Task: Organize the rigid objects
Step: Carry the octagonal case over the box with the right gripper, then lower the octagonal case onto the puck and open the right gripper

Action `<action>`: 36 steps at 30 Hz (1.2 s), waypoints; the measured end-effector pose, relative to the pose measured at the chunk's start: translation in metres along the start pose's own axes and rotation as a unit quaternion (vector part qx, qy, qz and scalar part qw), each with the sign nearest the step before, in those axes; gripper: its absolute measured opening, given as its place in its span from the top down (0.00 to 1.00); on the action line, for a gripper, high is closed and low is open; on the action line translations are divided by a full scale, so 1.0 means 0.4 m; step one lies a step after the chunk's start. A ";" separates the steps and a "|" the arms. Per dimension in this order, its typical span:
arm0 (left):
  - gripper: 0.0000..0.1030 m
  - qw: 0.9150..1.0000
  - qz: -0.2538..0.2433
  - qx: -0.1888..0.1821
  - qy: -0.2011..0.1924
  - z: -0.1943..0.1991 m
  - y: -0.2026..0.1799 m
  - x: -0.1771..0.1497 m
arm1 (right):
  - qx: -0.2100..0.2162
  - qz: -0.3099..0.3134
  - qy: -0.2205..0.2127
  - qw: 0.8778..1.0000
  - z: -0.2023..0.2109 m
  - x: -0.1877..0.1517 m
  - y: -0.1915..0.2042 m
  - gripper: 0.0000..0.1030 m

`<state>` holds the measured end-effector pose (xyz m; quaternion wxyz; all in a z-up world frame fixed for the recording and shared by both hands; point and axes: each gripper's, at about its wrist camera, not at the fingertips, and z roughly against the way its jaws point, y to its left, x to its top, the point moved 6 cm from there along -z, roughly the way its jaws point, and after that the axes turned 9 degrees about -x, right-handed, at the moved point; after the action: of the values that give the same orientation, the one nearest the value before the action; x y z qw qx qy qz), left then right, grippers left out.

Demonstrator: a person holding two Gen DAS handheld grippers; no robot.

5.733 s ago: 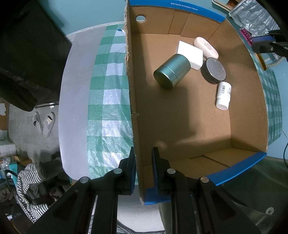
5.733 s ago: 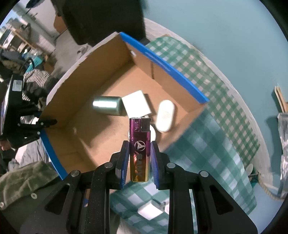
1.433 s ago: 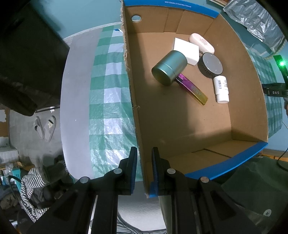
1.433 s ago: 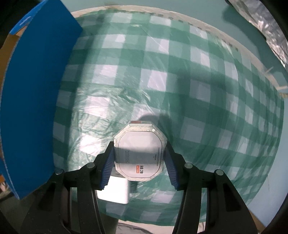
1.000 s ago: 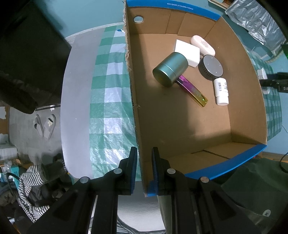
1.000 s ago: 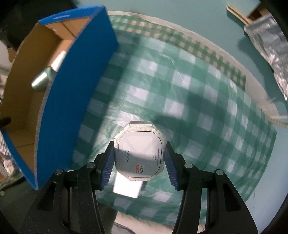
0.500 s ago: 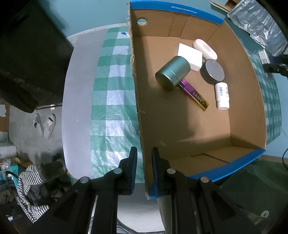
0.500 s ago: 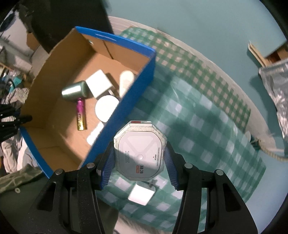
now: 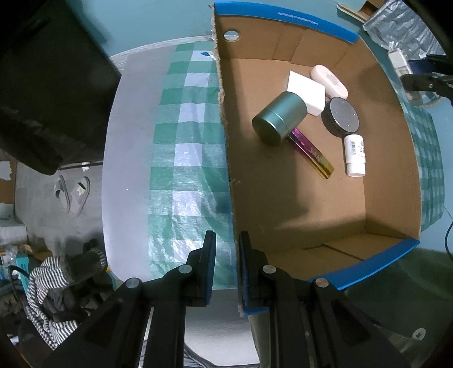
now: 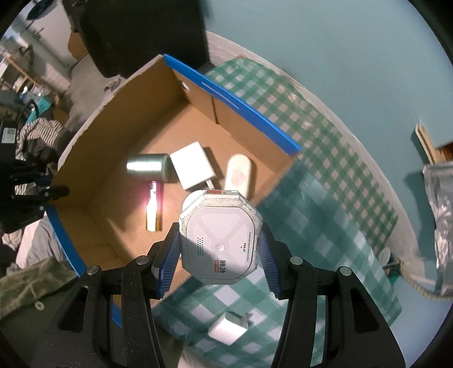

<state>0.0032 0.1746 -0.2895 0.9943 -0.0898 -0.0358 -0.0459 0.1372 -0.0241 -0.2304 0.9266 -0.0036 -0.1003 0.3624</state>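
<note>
We see a teal floor (image 9: 170,22) around the worktop (image 9: 127,141), which carries a green checked cloth (image 9: 187,147). Slippers (image 9: 72,192) lie on grey flooring.

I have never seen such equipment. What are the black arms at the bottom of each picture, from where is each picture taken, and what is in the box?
Those are hand-held grippers, one per hand, each carrying its own camera looking along its fingers. The left gripper clamps the side wall of the cardboard box. The right gripper holds a white octagonal device above the box. Inside lie a green metal tin, a purple-gold lighter, a white square block, a white oval case, a dark round disc and a small white bottle. A white charger lies on the checked tablecloth.
</note>
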 end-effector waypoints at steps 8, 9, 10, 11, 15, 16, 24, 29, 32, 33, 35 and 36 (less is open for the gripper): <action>0.85 1.000 0.003 -0.002 -0.001 0.000 -0.009 0.003 | 0.003 0.030 0.015 0.999 -0.079 0.049 0.040 0.49; 0.85 1.000 0.003 -0.003 -0.001 -0.001 -0.009 0.000 | 0.003 0.031 0.019 0.999 -0.090 0.051 0.044 0.49; 0.85 1.000 0.002 -0.003 -0.001 -0.001 -0.011 0.000 | 0.003 0.032 0.022 0.999 -0.098 0.052 0.046 0.49; 0.85 1.000 0.002 -0.003 -0.001 -0.001 -0.012 0.000 | 0.004 0.034 0.025 0.999 -0.108 0.053 0.048 0.49; 0.85 1.000 0.001 -0.005 -0.001 0.000 -0.013 0.003 | 0.010 0.036 0.034 0.999 -0.139 0.051 0.056 0.49; 0.85 1.000 0.001 -0.005 0.000 -0.001 -0.013 0.003 | 0.011 0.036 0.035 0.999 -0.143 0.050 0.058 0.49; 0.85 1.000 -0.003 -0.005 0.004 -0.009 -0.014 0.006 | 0.010 0.017 0.029 0.999 -0.135 0.057 0.042 0.49; 0.85 1.000 -0.009 -0.006 0.004 -0.011 -0.021 0.013 | 0.006 0.003 0.022 1.000 -0.113 0.064 0.029 0.42; 0.85 1.000 -0.011 -0.006 0.005 -0.012 -0.025 0.014 | 0.004 -0.006 0.016 1.000 -0.093 0.059 0.020 0.37; 0.85 1.000 -0.011 -0.006 0.005 -0.012 -0.027 0.013 | 0.004 -0.009 0.014 1.000 -0.086 0.057 0.016 0.37; 0.85 1.000 -0.013 -0.007 0.005 -0.012 -0.028 0.013 | 0.004 -0.017 0.011 1.000 -0.072 0.050 0.008 0.37; 0.85 1.000 -0.014 -0.007 0.006 -0.012 -0.028 0.013 | 0.005 -0.025 0.008 1.000 -0.063 0.043 0.001 0.37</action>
<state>0.0076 0.1622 -0.2918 0.9931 -0.0959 -0.0311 -0.0602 0.1541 -0.0105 -0.2519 0.9361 0.0006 -0.0908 0.3399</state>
